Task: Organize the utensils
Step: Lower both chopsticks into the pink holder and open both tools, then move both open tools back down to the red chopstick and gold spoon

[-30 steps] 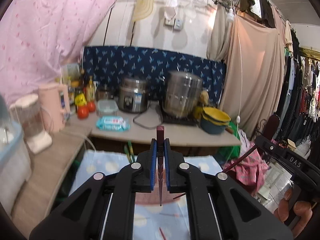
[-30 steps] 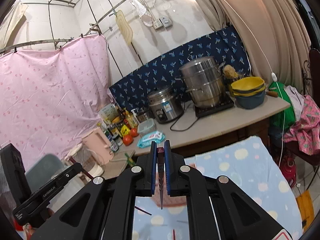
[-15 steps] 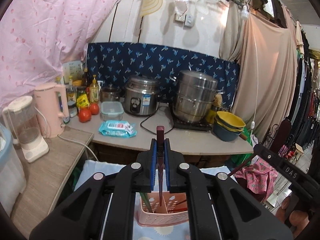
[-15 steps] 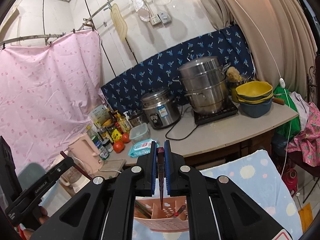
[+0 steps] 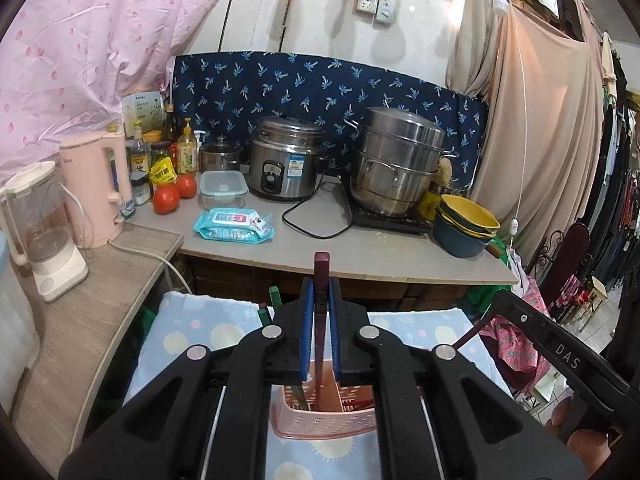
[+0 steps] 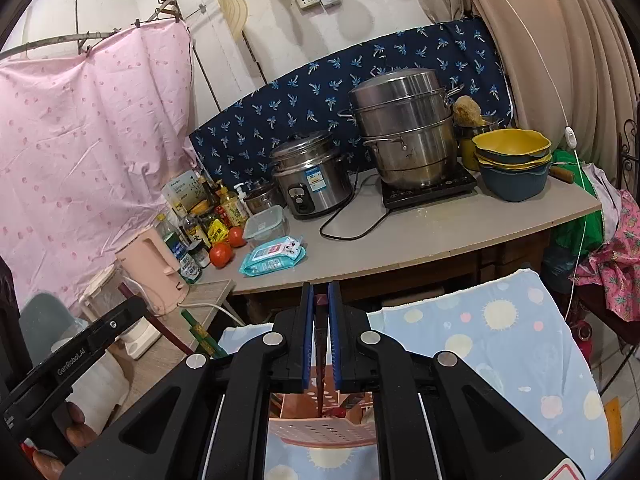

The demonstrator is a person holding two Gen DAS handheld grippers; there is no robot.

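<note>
**Both claws gripping a chopstick each, over the pink basket**

L claw (image 5: 320, 308): blue pads pinching a dark red chopstick (image 5: 321, 276), square-ended, glossy, standing upright w/ top poking above the pads and the thin end running down into the pink basket (image 5: 324, 424). Basket is plastic, perforated walls, divided inside; a green stick and a red one are leaning in it already. It's sitting on a soft pale-blue cloth (image 5: 192, 332) w/ sun and dot print, near the camera.

R claw (image 6: 321, 312): jaws narrow, clamping a second dark red chopstick (image 6: 321, 301), only a short stub showing above the pads, tip hanging just above/inside the same basket (image 6: 316, 432) – can't tell which compartment.

Far side: flat grey counter (image 5: 360, 252), straight front edge, carrying a steel rice cooker (image 5: 286, 160), a stacked steel pot (image 5: 398, 160), yellow/blue bowls (image 5: 466, 216), a wipes pack (image 5: 236, 226), two tomatoes (image 5: 166, 199). Left: wood-grain shelf w/ pink kettle (image 5: 98, 188).

Cloth to the right of the basket is lying bare; the other claw's black frame is crowding the lower corner in each view.
</note>
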